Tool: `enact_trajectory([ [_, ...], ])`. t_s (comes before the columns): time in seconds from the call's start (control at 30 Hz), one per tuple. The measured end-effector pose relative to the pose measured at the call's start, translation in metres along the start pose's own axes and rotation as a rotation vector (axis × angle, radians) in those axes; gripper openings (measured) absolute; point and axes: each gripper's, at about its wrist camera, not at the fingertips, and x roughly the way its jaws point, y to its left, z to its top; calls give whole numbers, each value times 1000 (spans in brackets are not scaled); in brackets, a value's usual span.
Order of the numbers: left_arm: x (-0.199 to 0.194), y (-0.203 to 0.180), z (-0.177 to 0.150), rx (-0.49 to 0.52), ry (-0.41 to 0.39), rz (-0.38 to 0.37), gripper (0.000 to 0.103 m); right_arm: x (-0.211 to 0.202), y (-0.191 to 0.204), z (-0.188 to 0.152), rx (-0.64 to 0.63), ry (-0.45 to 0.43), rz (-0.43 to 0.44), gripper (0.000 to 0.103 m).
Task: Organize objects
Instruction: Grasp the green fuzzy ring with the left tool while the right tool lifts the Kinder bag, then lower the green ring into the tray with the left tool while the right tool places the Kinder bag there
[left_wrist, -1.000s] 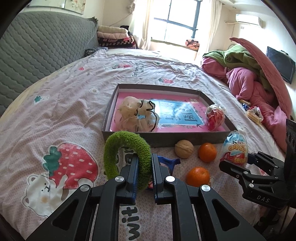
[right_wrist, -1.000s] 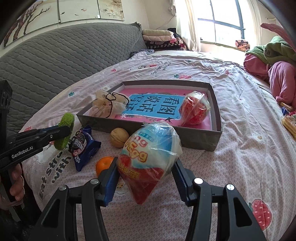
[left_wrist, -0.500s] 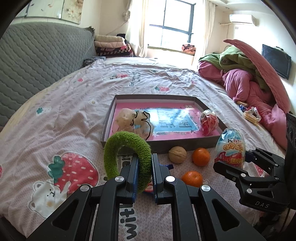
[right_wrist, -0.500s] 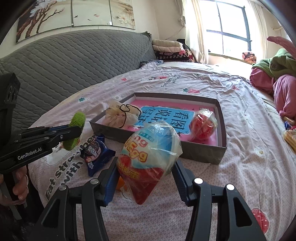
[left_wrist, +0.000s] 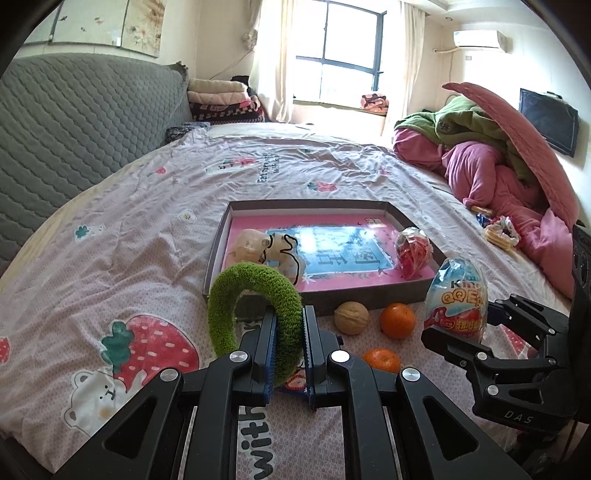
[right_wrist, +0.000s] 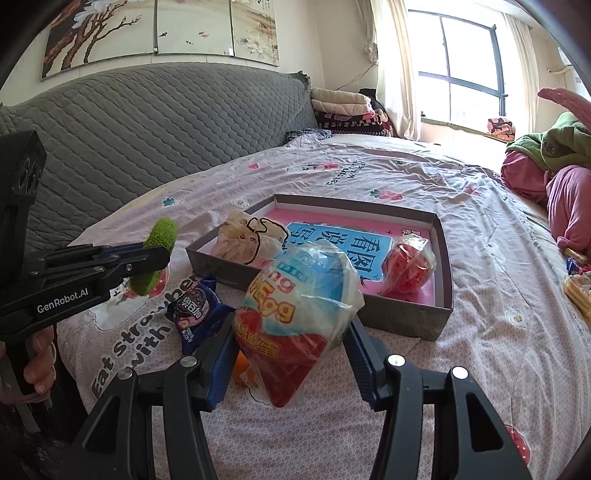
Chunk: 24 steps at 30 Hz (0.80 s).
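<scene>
Two grippers hover near the box (left_wrist: 369, 295): left gripper (left_wrist: 289, 343) clamped on a green ring (left_wrist: 255, 291), right gripper (right_wrist: 291, 354) clamped on a wrapped egg (right_wrist: 299, 306).

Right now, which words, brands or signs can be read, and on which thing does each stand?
"GenRobot.AI": black left gripper.
"DAS": black right gripper.
"Egg": wrapped egg-shaped toy.
"with": pink printed bedsheet.
"看图说话": blue label in the grey cardboard box.
Blue snack packet: too blurred to read.

A fuzzy green ring (left_wrist: 255, 306) and a wrapped toy egg (right_wrist: 299, 306) are held above the bed, near the grey tray (right_wrist: 441, 295).
</scene>
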Motion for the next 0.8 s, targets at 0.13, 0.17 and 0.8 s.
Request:
enact_trajectory([
  [0.13, -1, -2, 1, 11, -12, 1, 12, 0, 0, 0, -4, 0, -6, 55],
  [0.17, -1, -3, 2, 11, -12, -2, 12, 0, 1, 0, -6, -1, -7, 55],
  [0.8, 21, -8, 19, -5, -17, -36, 12, 2, -4, 8, -10, -30, -13, 55],
])
